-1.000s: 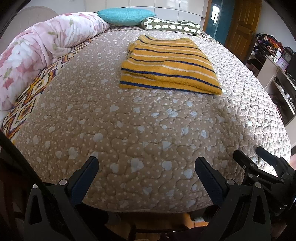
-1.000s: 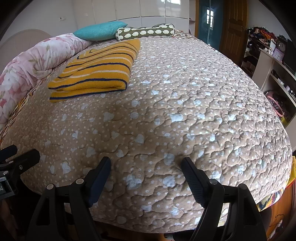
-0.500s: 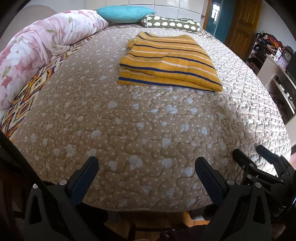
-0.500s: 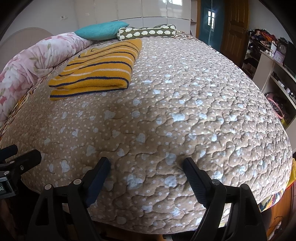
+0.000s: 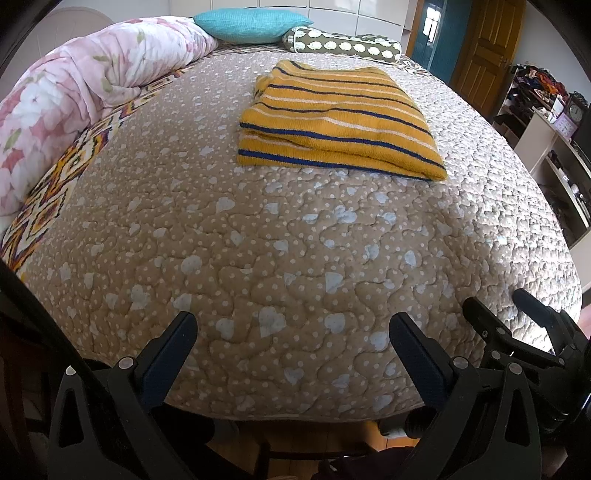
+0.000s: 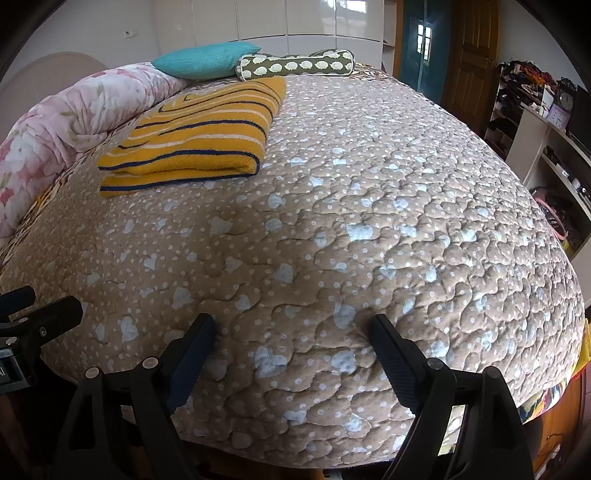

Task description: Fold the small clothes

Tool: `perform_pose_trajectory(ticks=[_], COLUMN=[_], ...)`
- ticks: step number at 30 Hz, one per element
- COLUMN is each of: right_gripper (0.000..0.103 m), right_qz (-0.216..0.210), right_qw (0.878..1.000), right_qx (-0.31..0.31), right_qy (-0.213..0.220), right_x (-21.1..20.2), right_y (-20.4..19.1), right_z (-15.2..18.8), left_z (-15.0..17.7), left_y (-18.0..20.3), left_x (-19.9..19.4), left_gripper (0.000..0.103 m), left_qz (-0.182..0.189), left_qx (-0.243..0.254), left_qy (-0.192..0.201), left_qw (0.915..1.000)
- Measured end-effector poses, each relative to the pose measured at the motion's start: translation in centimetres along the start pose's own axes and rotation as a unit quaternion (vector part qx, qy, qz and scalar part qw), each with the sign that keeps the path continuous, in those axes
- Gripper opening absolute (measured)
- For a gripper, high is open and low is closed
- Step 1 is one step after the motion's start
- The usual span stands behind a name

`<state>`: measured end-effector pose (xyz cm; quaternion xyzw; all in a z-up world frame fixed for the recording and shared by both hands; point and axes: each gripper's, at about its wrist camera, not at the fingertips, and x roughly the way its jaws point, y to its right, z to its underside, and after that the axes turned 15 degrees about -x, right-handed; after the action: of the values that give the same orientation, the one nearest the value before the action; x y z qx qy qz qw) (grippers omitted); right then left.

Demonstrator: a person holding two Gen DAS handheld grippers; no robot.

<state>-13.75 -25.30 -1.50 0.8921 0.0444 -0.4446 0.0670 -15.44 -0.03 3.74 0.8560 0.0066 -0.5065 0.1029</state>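
The right gripper (image 6: 291, 332) hangs over the near edge of the bed with its jaws spread and opening a little wider, nothing between them but the tan quilted bedspread (image 6: 369, 229) below. The left gripper (image 5: 293, 330) hangs just beside it at the same edge, jaws wide apart and empty too; each gripper shows at the border of the other's view. Both have barely shifted over the last second, though the left view has tipped slightly, so the garment now sits a little lower in it.

Well apart from both, toward the head of the bed, lies the yellow striped sweater (image 5: 336, 122), folded into a flat, squared stack on the bedspread. Beyond it are a teal pillow (image 5: 251, 24) and a green patterned bolster (image 5: 343, 44), and a rolled pink floral duvet (image 5: 74, 88) runs along the side.

With both grippers empty, drawn back and still, this sweater looks finished; no other unfolded garment is in view.
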Motion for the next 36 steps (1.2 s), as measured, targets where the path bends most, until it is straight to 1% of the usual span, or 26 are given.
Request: perform_pose_trajectory(ticks=[18, 22, 28, 32, 36], right_gripper=[0.091, 0.091, 0.091, 0.091, 0.091], right_qz=[0.004, 0.022, 0.029, 0.051, 0.046], right_qw=[1.0, 1.0, 0.999, 0.998, 0.996], right_qx=[-0.006, -0.016, -0.008, -0.034, -0.061], right_qy=[0.002, 0.016, 0.023, 0.033, 0.05], right_x=[0.1, -0.4, -0.2, -0.2, -0.4], right_y=[0.0, 0.2, 1.0, 0.0, -1.2], right_z=[-0.1, -1.2, -2.9, -3.1, -3.5], left_z=[0.0, 0.1, 0.1, -0.4, -1.7], left_y=[-0.2, -0.3, -0.9, -1.8, -3.0], left_x=[0.4, 0.5, 1.0, 1.3, 1.4], left_gripper=[0.103, 0.103, 0.103, 0.103, 0.103], left_qz=[0.002, 0.003, 0.001, 0.001, -0.008], left_qx=[-0.005, -0.006, -0.014, -0.029, -0.041], left_qy=[-0.01, -0.01, -0.013, -0.014, 0.002], left_qw=[0.9999, 0.9999, 0.9998, 0.9995, 0.9991])
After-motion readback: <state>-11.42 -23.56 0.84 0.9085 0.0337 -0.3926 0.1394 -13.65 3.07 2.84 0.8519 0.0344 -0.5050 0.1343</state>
